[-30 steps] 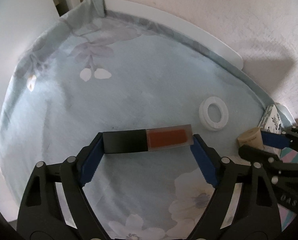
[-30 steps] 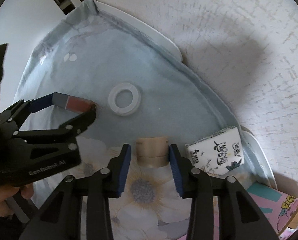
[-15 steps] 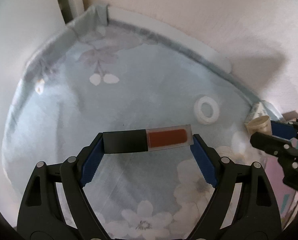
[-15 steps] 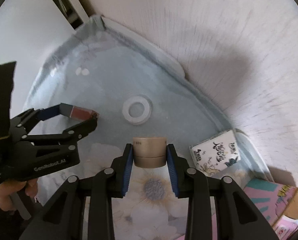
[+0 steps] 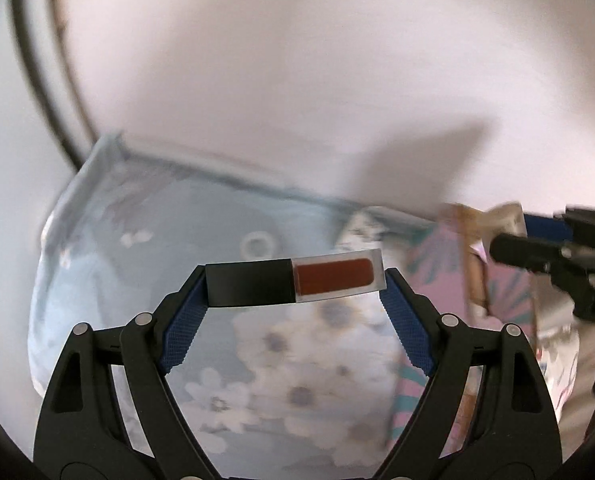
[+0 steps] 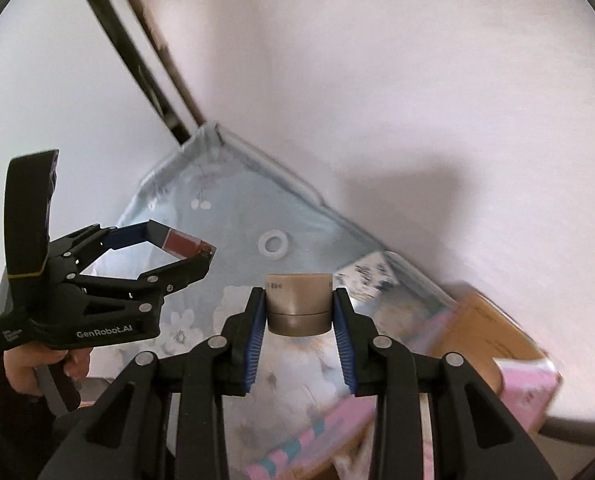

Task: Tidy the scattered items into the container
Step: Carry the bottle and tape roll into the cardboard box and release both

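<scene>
My left gripper [image 5: 295, 284] is shut end to end on a lip gloss tube [image 5: 297, 282] with a black cap and a red clear body, held level above the floral cloth [image 5: 145, 280]. The same tube [image 6: 183, 243] shows in the right wrist view in the left gripper [image 6: 177, 248]. My right gripper [image 6: 299, 304] is shut on a beige round jar [image 6: 299, 304], lifted well above the cloth [image 6: 233, 208]. At the right stands the pink cardboard box [image 6: 493, 336] with brown flaps, also seen blurred as the box [image 5: 449, 264].
A white ring [image 6: 273, 244] lies on the cloth near the back; the ring [image 5: 259, 245] looks small and blurred. A printed tissue pack [image 6: 367, 276] rests by the wall near the box. A textured white wall [image 6: 377, 100] borders the table. A hand [image 6: 29, 368] holds the left tool.
Both grippers rose from the cloth with their items and swung right toward the pink box. The right jaws closed onto the jar, which left the table. The views tilted up toward the wall.
</scene>
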